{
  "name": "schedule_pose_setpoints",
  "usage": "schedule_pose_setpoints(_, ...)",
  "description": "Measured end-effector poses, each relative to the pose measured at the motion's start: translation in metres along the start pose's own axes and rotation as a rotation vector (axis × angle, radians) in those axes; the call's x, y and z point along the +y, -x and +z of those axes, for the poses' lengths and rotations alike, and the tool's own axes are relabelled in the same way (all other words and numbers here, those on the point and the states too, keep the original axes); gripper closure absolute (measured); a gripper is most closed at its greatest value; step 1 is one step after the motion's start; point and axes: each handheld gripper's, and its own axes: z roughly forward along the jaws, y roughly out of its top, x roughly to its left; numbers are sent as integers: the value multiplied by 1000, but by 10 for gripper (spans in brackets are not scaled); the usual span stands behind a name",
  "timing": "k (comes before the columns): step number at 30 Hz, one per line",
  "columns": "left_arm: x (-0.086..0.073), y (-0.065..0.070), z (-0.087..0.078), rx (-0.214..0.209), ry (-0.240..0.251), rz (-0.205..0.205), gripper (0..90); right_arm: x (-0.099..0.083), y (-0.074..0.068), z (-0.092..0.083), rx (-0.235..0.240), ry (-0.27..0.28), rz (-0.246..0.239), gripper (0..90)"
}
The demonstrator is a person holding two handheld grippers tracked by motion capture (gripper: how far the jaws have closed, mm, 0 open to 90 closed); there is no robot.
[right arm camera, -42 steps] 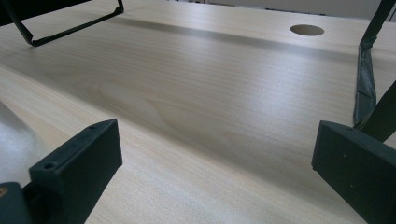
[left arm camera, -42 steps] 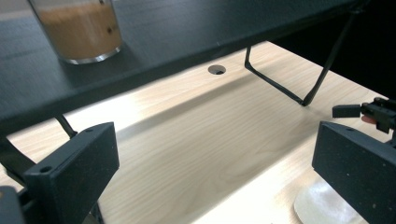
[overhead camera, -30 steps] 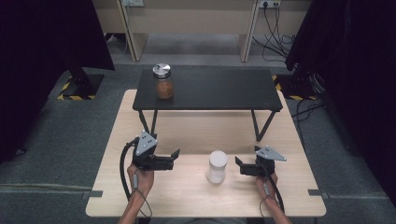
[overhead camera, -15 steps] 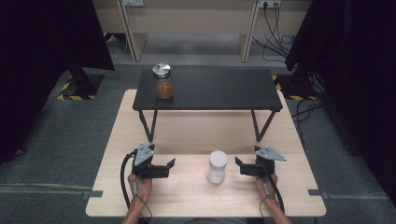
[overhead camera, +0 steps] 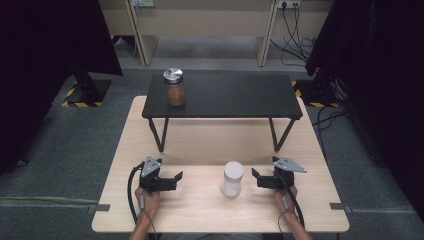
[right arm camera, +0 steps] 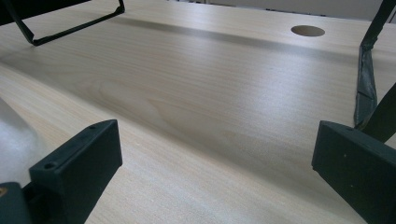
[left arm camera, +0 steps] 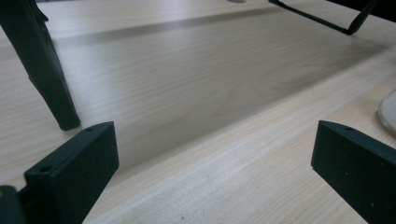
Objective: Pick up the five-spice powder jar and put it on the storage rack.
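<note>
**Op:** On the near half of the pale wooden table I have both tools low. Left gripper sits at the near left, jaws spread wide, nothing between them. Right gripper sits at the near right, jaws equally wide apart, also empty.

**Eng:** Where's the jar?

**Op:** White cylindrical jar with a white lid stands upright between the two grippers, nearer the right one. Right jaws point at it from just beside it, no contact that I can see. Left gripper is well apart from it.

**Eng:** Gripper views?

**Op:** Left gripper view: bare wood between the jaws, a pale rounded edge at the far right, likely the jar base. Right gripper view: white blur at the left edge, beside the left jaw, not between the jaws.

**Eng:** Anything else?

**Op:** Black low metal-legged shelf spans the far half. Glass jar of brown contents with a silver lid stands upright on its left end.
</note>
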Motion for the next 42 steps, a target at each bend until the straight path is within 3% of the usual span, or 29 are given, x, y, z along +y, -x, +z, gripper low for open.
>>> schedule_pose_setpoints(10, 5, 7, 8, 6, -45, 50, 4, 0, 0, 0, 2, 1, -5, 17)
schedule_pose_setpoints(42, 8, 12, 10, 14, -60, 70, 6, 0, 1, 0, 4, 0, -1, 17)
